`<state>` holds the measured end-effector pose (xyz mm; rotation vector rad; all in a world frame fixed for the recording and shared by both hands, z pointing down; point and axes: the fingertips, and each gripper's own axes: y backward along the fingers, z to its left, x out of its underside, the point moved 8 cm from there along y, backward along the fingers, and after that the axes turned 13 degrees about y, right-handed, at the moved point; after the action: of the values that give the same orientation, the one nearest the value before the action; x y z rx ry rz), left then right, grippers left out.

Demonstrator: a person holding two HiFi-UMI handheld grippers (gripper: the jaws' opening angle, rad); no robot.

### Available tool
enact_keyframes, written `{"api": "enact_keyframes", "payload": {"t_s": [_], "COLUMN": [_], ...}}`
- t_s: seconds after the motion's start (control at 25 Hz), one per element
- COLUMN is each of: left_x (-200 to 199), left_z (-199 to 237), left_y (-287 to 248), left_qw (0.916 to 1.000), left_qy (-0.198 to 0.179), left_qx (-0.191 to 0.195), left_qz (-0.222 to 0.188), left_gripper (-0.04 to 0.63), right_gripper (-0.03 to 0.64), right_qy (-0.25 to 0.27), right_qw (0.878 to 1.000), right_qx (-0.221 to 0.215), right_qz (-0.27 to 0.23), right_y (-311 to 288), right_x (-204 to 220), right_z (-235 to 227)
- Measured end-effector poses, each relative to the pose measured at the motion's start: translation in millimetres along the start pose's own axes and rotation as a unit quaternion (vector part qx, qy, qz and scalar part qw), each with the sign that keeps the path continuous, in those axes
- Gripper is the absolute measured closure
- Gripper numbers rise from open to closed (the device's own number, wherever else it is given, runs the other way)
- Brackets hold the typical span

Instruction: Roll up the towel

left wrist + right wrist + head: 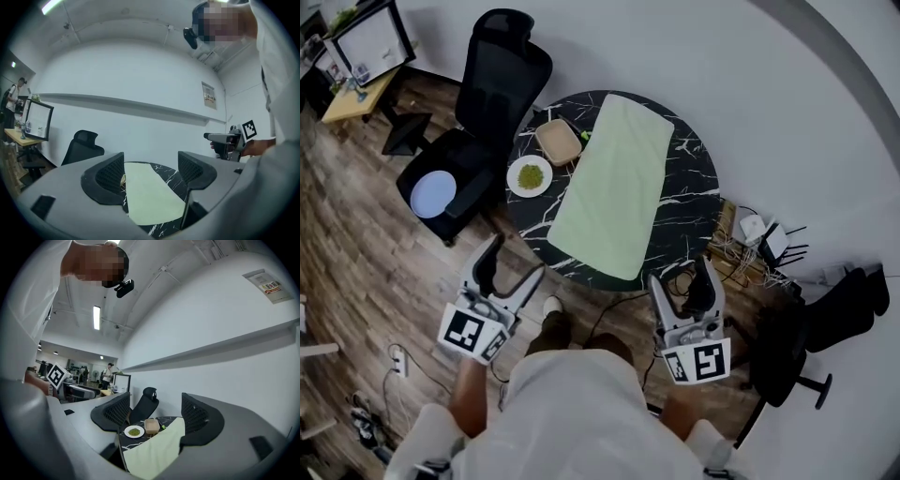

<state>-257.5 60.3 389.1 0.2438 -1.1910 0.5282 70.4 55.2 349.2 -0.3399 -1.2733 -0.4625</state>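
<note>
A pale green towel lies flat and unrolled across a round black marble table, one end hanging slightly over the near edge. The same towel shows between the left jaws and again between the right jaws. My left gripper is held open off the table's near left side, nothing between its fingers. My right gripper is open too, near the table's front right edge, short of the towel and empty.
A white plate of green food and a tan tray sit on the table's left part. A black office chair with a blue disc on its seat stands at left. Cables and a power strip lie at right.
</note>
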Motion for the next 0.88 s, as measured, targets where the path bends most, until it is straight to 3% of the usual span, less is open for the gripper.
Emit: {"api": "enact_keyframes", "payload": {"t_s": [0.2,0.36,0.44,0.52,0.6,0.68,0.72,0.8,0.88], "left_x": [-2,8,18,34,60,97,119,162,198], "left_z": [16,17,16,17,27,41,48,61,72], "left_y": [-27,-43,-51,-60,-79,-102,-113,-130,-143], "left_qw": [0.9996,0.9983,0.9965,0.9919,0.9800,0.9536,0.9334,0.8831,0.8325], "left_qy": [-0.003,-0.012,-0.024,-0.039,-0.078,-0.140,-0.171,-0.224,-0.264], "left_qx": [0.018,0.025,0.027,0.033,0.052,0.081,0.095,0.125,0.150], "left_qz": [0.022,0.052,0.076,0.116,0.176,0.254,0.301,0.393,0.463], "left_gripper": [0.261,0.261,0.262,0.262,0.262,0.262,0.262,0.262,0.267], "right_gripper": [0.313,0.314,0.314,0.316,0.316,0.316,0.316,0.319,0.369], "right_qy": [-0.001,0.064,0.121,0.159,0.169,0.183,0.187,0.191,0.187], "right_qw": [1.000,0.997,0.989,0.972,0.952,0.921,0.901,0.862,0.836], "right_qx": [0.018,0.001,-0.036,-0.090,-0.158,-0.237,-0.274,-0.332,-0.360], "right_qz": [0.020,0.045,0.079,0.145,0.202,0.251,0.279,0.333,0.369], "right_y": [-20,-34,-39,-40,-46,-50,-49,-44,-41], "right_x": [8,23,38,65,106,155,181,229,263], "right_z": [-6,-11,-9,-2,9,25,35,52,62]}}
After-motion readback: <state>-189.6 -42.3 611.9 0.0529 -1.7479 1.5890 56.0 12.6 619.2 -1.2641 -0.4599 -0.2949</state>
